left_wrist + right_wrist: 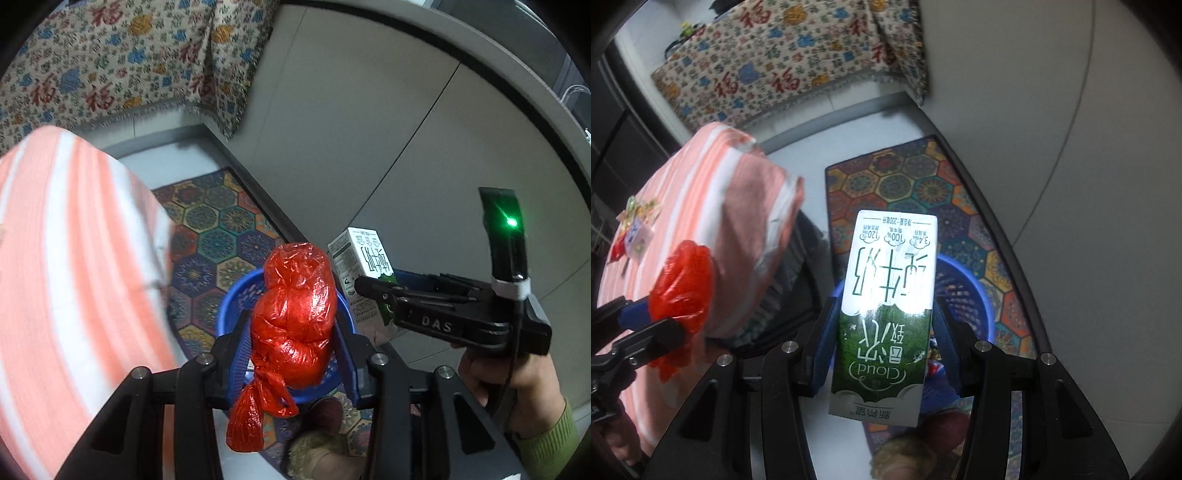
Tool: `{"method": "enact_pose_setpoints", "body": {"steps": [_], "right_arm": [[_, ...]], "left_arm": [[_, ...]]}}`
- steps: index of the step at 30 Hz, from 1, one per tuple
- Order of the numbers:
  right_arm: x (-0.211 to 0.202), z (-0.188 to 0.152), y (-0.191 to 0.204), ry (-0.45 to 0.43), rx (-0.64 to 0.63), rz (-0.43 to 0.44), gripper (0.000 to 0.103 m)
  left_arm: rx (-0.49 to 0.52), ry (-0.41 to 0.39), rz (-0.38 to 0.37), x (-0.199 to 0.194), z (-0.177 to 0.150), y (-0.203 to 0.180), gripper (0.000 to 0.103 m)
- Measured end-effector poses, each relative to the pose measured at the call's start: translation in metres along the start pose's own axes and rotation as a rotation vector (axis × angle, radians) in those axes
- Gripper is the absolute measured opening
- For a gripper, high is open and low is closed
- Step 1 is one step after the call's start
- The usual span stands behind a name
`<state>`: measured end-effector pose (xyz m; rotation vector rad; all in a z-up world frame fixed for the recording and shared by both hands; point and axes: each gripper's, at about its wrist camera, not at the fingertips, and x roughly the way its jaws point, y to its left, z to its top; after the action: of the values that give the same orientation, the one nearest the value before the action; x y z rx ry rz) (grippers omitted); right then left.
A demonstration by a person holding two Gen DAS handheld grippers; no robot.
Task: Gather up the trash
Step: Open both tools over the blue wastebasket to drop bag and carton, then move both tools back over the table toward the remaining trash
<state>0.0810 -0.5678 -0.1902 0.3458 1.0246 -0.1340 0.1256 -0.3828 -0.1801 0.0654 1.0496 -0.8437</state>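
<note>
Red, crinkled plastic filled the near centre of the left wrist view: a knotted, glossy plastic bag (293, 328) was pinched between the blue-padded fingers of the left gripper (291, 350), its twisted tail hanging down toward the camera. Directly beneath it sat a round blue plastic basket (236, 299) with a slotted, mesh-like wall, standing on a rug (218, 229) patterned with colourful hexagons. To the right, the right gripper (884, 325) was closed on a rectangular milk carton (886, 314), white at its far end and dark green at its near end, held upside down above the basket's rim. Its print read "Cloud", with "100%" and "3.4" among Chinese characters. The black body of the right gripper bore the letters "DAS" and a glowing green light. On the left stood a soft surface covered in pink and white striped cloth (66, 258). Far off hung a cream fabric throw (790, 62) with red Chinese characters and blue and orange flowers.
</note>
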Motion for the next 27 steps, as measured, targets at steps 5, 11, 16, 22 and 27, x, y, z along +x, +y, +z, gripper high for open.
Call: {"method": "enact_pose_setpoints", "body": {"steps": [5, 11, 16, 22, 27], "right_arm": [[0.008, -0.003, -0.022, 0.010, 0.043, 0.020, 0.051], [0.008, -0.005, -0.037, 0.007, 0.081, 0.044, 0.052], [0.007, -0.007, -0.038, 0.006, 0.090, 0.058, 0.053], [0.009, -0.006, -0.044, -0.002, 0.102, 0.052, 0.076], [0.000, -0.004, -0.046, -0.036, 0.106, 0.011, 0.077]], "left_arm": [[-0.013, 0.033, -0.016, 0.039, 0.004, -0.005, 0.043], [-0.021, 0.053, -0.024, 0.067, 0.001, -0.007, 0.043], [-0.014, 0.053, -0.028, 0.083, 0.006, -0.005, 0.049], [-0.038, 0.055, -0.056, 0.095, 0.012, -0.001, 0.063], [-0.031, 0.042, -0.045, 0.083, 0.011, -0.004, 0.063]]}}
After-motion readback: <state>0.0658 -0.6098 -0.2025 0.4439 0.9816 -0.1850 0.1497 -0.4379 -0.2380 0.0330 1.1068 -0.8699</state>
